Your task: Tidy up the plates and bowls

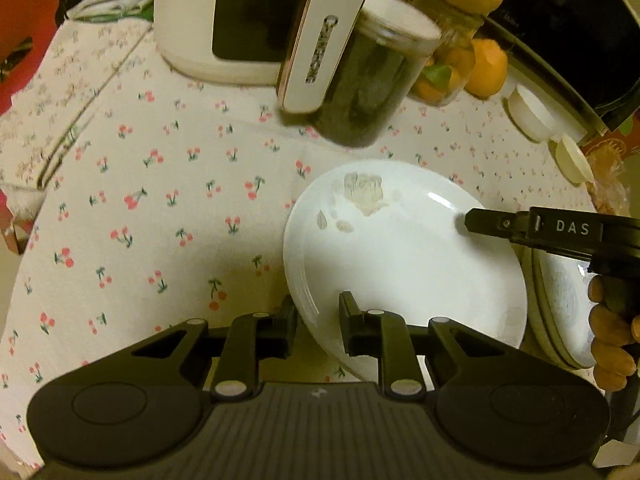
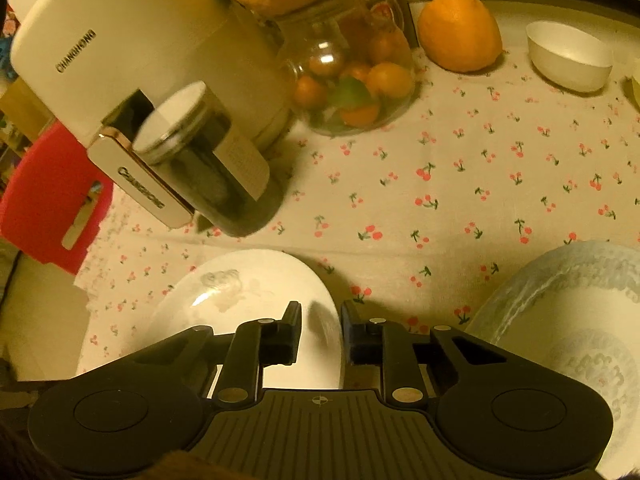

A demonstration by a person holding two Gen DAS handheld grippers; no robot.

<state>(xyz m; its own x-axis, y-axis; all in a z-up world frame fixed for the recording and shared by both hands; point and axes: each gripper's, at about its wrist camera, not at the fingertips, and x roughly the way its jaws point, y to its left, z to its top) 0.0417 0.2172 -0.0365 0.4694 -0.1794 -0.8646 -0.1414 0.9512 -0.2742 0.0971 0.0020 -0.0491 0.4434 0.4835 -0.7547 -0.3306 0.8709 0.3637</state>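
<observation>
The white plate [image 1: 404, 256] sits on the cherry-print tablecloth [image 1: 160, 208], and it is the hub of everything here. The left gripper [image 1: 318, 326] straddles its near rim, 1 finger outside the edge and 1 over the plate, a gap between them; whether they pinch the rim, I cannot tell. The right gripper [image 2: 320, 336] comes in over the plate's far side, its fingers likewise parted across the edge, grip unclear. The plate holds only a few greyish smears.

Just right of the plate lies a patterned plate [image 2: 568, 344], pale blue at the rim, nothing in it. Beyond the plate stands a clear jar [image 1: 372, 76] with a white lid, packed with something dark. Behind that, a glass jar [image 2: 352, 80] holds small oranges and a green one. Farther right of it, a small white bowl [image 2: 570, 58] sits unfilled beside a large orange [image 2: 460, 32].
</observation>
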